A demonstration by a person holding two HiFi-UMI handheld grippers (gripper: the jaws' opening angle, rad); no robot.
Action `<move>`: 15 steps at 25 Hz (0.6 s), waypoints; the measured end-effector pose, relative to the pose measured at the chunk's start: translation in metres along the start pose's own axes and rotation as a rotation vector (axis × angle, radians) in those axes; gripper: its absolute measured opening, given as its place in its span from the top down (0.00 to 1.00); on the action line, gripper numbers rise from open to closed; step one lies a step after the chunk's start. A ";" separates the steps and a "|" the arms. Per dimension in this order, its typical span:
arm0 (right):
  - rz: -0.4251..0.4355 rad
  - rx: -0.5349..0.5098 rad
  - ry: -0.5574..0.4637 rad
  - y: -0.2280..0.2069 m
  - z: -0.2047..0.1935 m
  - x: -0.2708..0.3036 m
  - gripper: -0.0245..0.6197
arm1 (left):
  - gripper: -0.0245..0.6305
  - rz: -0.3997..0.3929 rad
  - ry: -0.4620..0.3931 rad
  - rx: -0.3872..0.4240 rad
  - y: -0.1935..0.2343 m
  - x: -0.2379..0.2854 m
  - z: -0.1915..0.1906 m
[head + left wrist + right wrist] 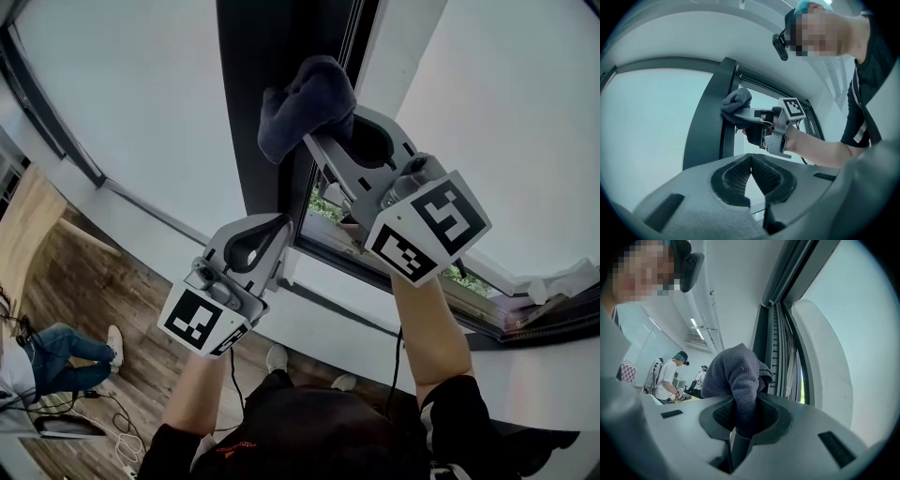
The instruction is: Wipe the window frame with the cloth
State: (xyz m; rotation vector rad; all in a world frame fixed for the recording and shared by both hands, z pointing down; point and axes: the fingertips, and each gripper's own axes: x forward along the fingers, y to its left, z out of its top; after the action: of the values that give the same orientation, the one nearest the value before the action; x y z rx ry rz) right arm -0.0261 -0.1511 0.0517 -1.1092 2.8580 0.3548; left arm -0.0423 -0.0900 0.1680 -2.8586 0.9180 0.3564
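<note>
Below I see a wooden floor; loose cables lie on it at the left, beside a person's legs in jeans.

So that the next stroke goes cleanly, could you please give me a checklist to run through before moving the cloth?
1. Cloth clamped in right gripper: ok.
2. Cloth against the dark window frame: ok, by the left gripper view.
3. Left gripper out of the way: ok, shut, empty, apart from the cloth.
4. Enough cloth beyond the jaws: ok, it bunches past them.
5. Dirt left on the frame: cannot tell.
</note>
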 end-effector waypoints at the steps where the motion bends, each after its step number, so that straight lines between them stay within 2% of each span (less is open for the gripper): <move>1: 0.000 0.007 0.006 0.000 -0.004 0.001 0.88 | 0.93 -0.001 0.005 -0.004 0.001 0.000 -0.002; 15: 0.013 0.087 0.064 0.007 -0.065 -0.015 0.88 | 0.93 0.007 0.055 -0.042 -0.008 0.000 -0.036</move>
State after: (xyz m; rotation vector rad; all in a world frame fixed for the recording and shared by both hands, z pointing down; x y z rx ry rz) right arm -0.0178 -0.1516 0.1180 -1.1070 2.9063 0.1970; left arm -0.0312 -0.0902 0.2034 -2.9179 0.9405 0.3035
